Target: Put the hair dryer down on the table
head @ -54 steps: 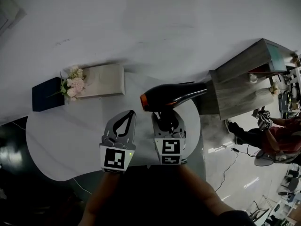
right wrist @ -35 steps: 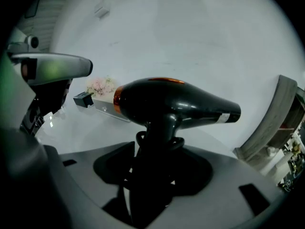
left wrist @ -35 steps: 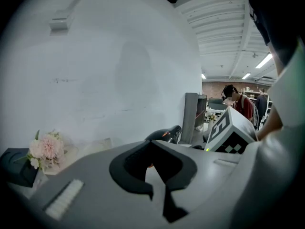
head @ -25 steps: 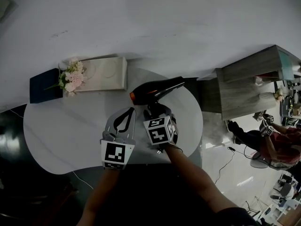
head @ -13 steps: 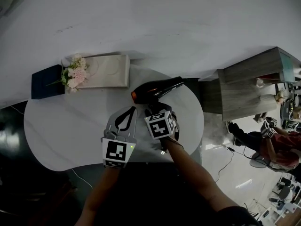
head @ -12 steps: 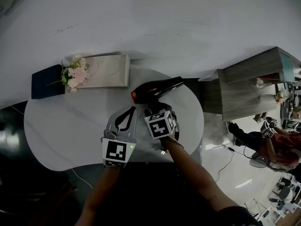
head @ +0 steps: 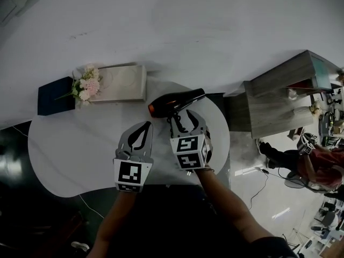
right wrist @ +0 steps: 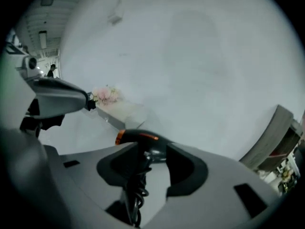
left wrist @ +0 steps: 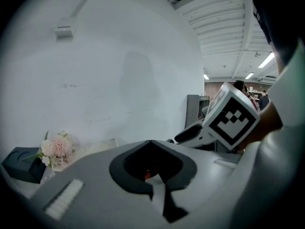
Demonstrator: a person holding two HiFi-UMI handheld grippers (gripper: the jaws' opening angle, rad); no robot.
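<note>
— Item one: where is the hair dryer entered?

— Hair dryer (head: pixel 174 102): black, with an orange ring at the nozzle; recorded as lying on the white table (head: pixel 70 149), toward its far edge; the nozzle is turned to the left gripper's side; the handle is pointed back toward the person.

— And the right gripper?

— Right gripper (head: pixel 187 118): entered as open; its jaws have just been closing a little; in the right gripper view the dryer's handle and its coiled cord (right wrist: pixel 136 194) are seen between the jaws, but the pads are not pressed on them; a strip of bare table is shown between the handle and one jaw.

— The left gripper?

— Left gripper (head: pixel 146 126): listed as closed, the tips met, nothing held; it is placed just beside the right gripper, above the table and short of the dryer.

— What else is catalogued?

— Flowers (head: pixel 86 86): pink and white, set between a dark box (head: pixel 54 95) and a pale box (head: pixel 124 83); all three are ranged along the far side of the table by the wall; a wooden cabinet (head: pixel 279 90) is noted past the table's right end.
</note>
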